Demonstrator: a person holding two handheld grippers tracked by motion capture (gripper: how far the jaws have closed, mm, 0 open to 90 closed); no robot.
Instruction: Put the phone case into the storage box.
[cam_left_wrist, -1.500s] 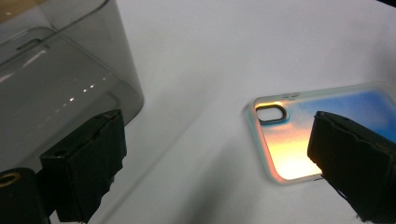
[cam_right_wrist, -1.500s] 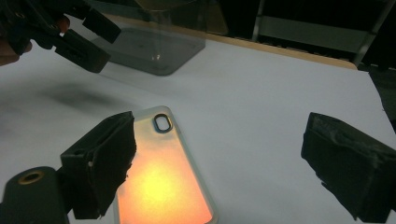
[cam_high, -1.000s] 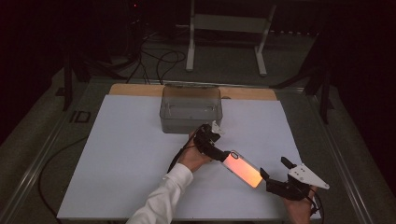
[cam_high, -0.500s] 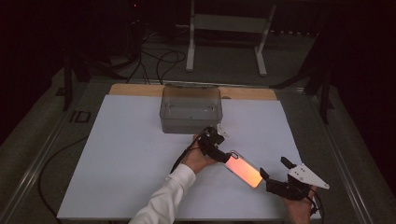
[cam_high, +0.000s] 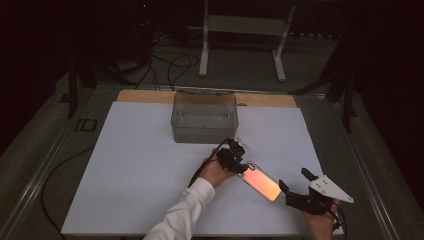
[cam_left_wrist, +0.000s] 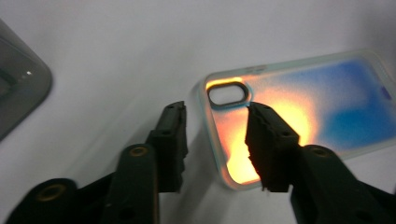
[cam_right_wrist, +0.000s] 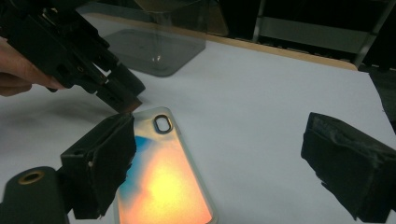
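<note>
The phone case (cam_high: 261, 182), glowing orange and blue, lay flat on the white sheet (cam_high: 140, 170), on the person's side of the clear bin (cam_high: 204, 117) and a little to its right. The left gripper (cam_left_wrist: 212, 123) had its jaws parted astride the case's camera-hole corner, one jaw over the case, the other on the sheet beside it, not yet clamped. It looked like the pick-up step; closing squarely on that thin edge would come next. The right gripper (cam_high: 296, 187) waited spread wide at the case's end farthest from the bin, holding nothing. The bin appeared empty.
</note>
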